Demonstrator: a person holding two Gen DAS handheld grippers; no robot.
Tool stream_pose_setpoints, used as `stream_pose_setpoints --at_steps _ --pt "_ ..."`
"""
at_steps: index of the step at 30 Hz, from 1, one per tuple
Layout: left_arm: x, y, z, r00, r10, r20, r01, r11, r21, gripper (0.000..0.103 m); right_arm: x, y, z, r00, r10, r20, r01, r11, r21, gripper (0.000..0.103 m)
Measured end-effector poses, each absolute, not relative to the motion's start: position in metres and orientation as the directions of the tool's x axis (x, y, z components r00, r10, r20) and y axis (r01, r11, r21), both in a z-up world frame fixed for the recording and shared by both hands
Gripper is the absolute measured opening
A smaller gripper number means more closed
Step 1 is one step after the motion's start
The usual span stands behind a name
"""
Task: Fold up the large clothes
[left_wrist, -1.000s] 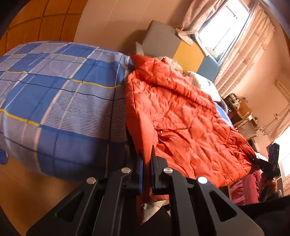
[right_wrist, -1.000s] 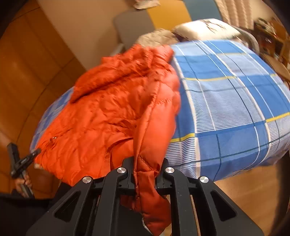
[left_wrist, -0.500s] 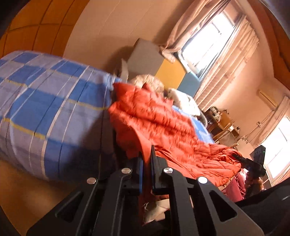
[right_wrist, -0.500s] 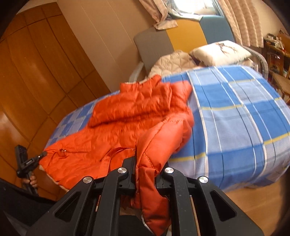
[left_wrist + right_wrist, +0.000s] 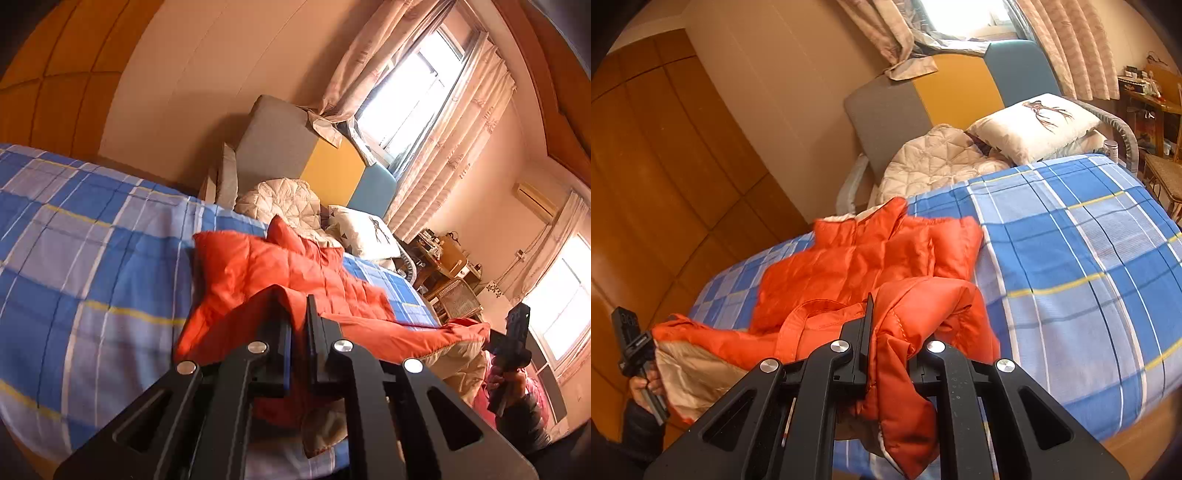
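Both tools have risen and tipped upward over the last second, and the orange down jacket (image 5: 871,258) has come up with them. Earlier its lower half lay draped over the near edge of the bed (image 5: 1089,251); now that hem is lifted clear and stretched between the two hands, with the pale lining showing underneath at 8 o'clock in the right wrist view.

The left tool (image 5: 299,325) is clamped on a thin edge of the jacket, its jaws nearly together with orange cloth pinched between them. The right tool (image 5: 890,332) is likewise closed on a thicker bunched fold, which hangs down below the jaws at 6 o'clock. Neither grip has altered during the lift.

The jacket's upper half, collar included, lies flat on the blue plaid cover, toward 12 o'clock from each tool, short of the cream quilt (image 5: 934,162) and the pillow (image 5: 1038,122) by the headboard.

In my judgement this is the opening of the first fold: the hem is raised and ready to be carried toward the collar. The bunched right grip may leave that side uneven once laid down.
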State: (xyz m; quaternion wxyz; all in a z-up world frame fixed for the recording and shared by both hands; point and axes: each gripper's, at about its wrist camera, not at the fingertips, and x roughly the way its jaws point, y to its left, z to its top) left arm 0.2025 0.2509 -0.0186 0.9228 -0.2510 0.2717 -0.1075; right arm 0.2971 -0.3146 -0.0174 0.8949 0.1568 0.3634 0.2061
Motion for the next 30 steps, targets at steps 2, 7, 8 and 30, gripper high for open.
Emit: stream_pose_setpoints --at_steps 2,7,8,30 --pt "0.223 0.251 -0.016 0.826 -0.327 -0.459 0.057 0.859 -0.509 0.006 0.314 -0.31 -0.02 0.652 0.476 -0.59 -0.242 0.869 0.432 0.01" --pt "0.279 0.256 -0.019 0.81 -0.304 -0.501 0.019 0.868 -0.496 0.006 0.359 -0.298 -0.026 0.65 0.447 -0.615 -0.21 0.883 0.42 0.01" --pt "0.293 0.257 -0.021 0.804 -0.303 -0.511 0.012 0.869 -0.495 0.006 0.371 -0.296 -0.028 0.65 0.438 -0.621 -0.197 0.886 0.419 0.01" --pt "0.379 0.3 -0.076 0.791 -0.249 -0.559 -0.174 0.784 -0.595 0.095 0.463 -0.301 -0.075 0.61 0.511 -0.605 -0.053 0.789 0.612 0.079"
